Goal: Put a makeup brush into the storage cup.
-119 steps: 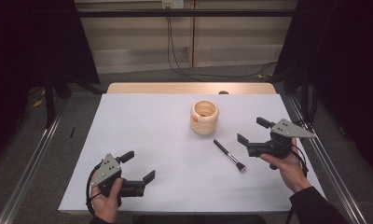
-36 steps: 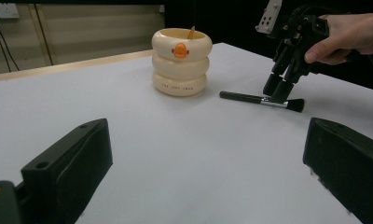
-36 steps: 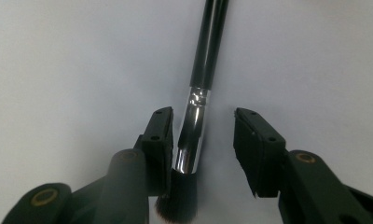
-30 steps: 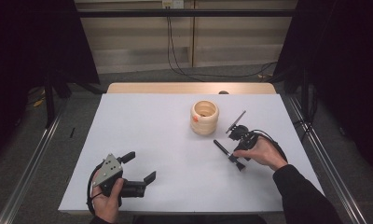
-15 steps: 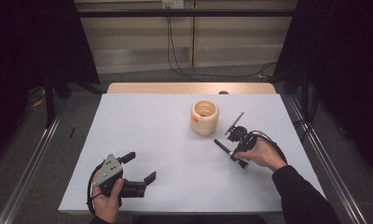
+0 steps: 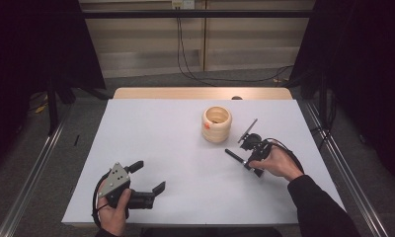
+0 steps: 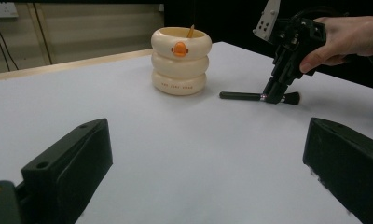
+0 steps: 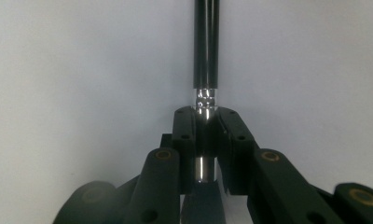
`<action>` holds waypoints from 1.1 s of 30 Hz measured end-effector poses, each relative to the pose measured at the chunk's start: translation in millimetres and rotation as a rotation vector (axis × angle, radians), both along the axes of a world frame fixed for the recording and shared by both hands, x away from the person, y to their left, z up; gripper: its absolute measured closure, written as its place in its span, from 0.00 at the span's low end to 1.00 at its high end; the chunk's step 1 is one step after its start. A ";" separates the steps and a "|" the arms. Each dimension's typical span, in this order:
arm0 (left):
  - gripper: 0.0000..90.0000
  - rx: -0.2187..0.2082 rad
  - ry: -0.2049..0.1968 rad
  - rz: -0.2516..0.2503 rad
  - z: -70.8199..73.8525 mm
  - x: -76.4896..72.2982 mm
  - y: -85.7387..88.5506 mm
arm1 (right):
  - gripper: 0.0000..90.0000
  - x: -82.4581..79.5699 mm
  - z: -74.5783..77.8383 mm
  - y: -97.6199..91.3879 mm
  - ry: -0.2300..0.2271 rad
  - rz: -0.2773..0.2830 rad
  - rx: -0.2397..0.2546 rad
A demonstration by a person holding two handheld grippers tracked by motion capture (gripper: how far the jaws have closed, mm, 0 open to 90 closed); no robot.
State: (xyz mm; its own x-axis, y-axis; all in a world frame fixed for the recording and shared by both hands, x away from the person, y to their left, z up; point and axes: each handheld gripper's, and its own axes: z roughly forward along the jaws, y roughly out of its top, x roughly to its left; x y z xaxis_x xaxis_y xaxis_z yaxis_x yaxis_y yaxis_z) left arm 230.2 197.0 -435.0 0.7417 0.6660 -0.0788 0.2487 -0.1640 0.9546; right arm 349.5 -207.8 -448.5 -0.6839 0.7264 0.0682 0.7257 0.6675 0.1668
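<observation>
Right claw (image 8: 205,122), jaws just closing, clamps slim black makeup brush (image 6: 237,158) at shiny metal ferrule near tabletop's right edge; light, stiff, slippery; left claw (image 6: 148,177) wide.

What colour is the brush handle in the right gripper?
Black, with a shiny silver ferrule; the brush shows best in the right gripper view.
</observation>
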 end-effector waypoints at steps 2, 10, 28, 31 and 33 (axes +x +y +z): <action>0.01 -0.002 0.001 -0.005 -0.2 0.3 -0.3 | 0.88 -0.1 -0.1 -0.6 -0.003 0.002 0.004; 0.01 -0.006 0.005 -0.002 -0.4 0.1 -0.2 | 0.88 0.6 -0.1 -4.0 -0.002 0.001 0.029; 0.01 -0.005 0.006 -0.001 -0.4 0.1 0.0 | 0.88 -8.2 10.0 -14.1 -0.018 0.011 0.121; 0.01 0.001 0.004 0.001 -0.3 -0.1 -0.3 | 0.88 -9.3 13.1 -17.8 -0.031 0.005 0.140; 0.01 -0.008 0.007 0.000 -0.2 -0.4 -0.5 | 0.88 -10.5 15.4 -20.1 -0.042 0.015 0.162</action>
State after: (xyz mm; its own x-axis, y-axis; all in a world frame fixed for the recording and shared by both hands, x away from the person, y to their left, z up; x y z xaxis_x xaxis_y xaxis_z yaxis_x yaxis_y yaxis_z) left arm 229.8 196.5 -435.2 0.7414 0.6650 -0.0896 0.2555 -0.1563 0.9541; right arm 339.0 -227.9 -433.1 -0.6991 0.6980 0.1547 0.7060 0.6400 0.3032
